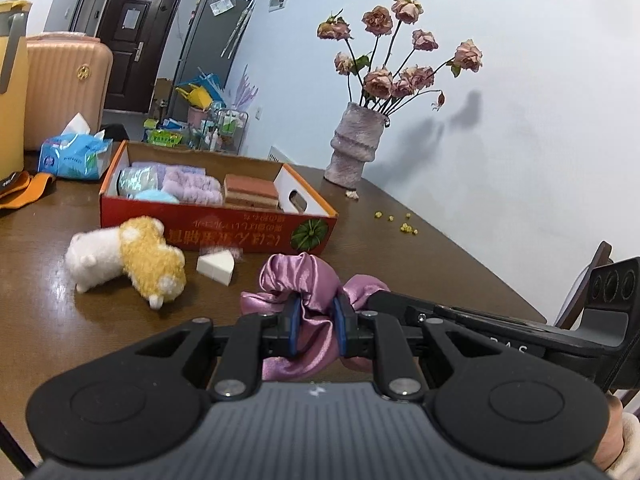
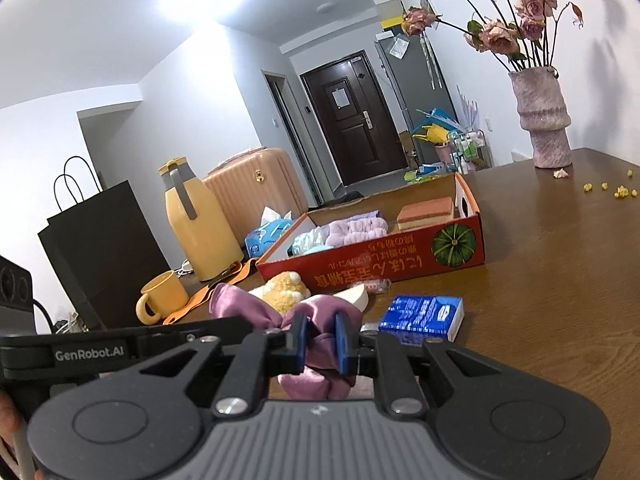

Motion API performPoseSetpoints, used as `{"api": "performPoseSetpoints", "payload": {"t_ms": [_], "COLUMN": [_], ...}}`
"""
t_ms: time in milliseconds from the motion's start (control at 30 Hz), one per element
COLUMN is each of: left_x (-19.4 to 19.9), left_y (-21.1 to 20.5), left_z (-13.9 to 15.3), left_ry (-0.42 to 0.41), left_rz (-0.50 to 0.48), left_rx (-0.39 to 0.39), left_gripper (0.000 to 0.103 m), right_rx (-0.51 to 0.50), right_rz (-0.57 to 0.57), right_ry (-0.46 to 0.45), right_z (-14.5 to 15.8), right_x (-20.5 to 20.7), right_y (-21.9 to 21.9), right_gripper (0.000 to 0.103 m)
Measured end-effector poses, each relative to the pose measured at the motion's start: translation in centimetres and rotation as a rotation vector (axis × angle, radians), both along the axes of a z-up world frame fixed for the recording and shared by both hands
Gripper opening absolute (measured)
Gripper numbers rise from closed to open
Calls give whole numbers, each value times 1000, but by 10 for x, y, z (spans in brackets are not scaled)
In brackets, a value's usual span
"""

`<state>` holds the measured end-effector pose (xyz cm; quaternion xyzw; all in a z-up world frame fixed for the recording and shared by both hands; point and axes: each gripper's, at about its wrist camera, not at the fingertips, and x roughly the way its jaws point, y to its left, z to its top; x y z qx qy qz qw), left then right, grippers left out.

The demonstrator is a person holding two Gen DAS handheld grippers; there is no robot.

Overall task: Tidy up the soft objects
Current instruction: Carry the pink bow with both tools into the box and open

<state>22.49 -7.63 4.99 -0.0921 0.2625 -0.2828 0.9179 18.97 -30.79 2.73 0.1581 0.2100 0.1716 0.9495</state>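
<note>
Satin scrunchie (image 1: 304, 280): middle hidden between blue pads of left gripper (image 1: 316, 314); lower folds behind gripper body. In right wrist view, same cloth pinched in right gripper (image 2: 320, 330), underside out of sight.

Plush toy (image 2: 282, 294): mostly hidden behind cloth in right wrist view.

White sponge wedge (image 2: 358, 296): partly covered there.

Small item at red box (image 1: 216, 228) front, beside wedge: blurred, cannot tell what.

Box print: upside down, too small to read.

Yellow bits (image 1: 404, 224) on table (image 1: 440, 264): too small to tell.

Yellow jug (image 1: 10, 92): cut by left edge.
</note>
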Motion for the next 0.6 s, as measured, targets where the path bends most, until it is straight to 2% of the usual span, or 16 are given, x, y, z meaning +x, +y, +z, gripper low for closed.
{"api": "performPoseSetpoints", "payload": {"t_ms": [233, 500, 600], "left_x": [42, 132, 173], "left_y": [-4, -13, -14], "left_z": [19, 38, 38], "left_ry": [-52, -53, -15], "left_rz": [3, 28, 36], "left_rx": [-19, 14, 24], "left_gripper": [18, 18, 18], "right_rx": [-21, -23, -32], "right_rz": [10, 22, 35], "right_ry": [-49, -38, -14], "right_z": [26, 45, 47], "right_x": [39, 135, 176], "right_y": [-5, -10, -12], "right_gripper": [14, 14, 14]}}
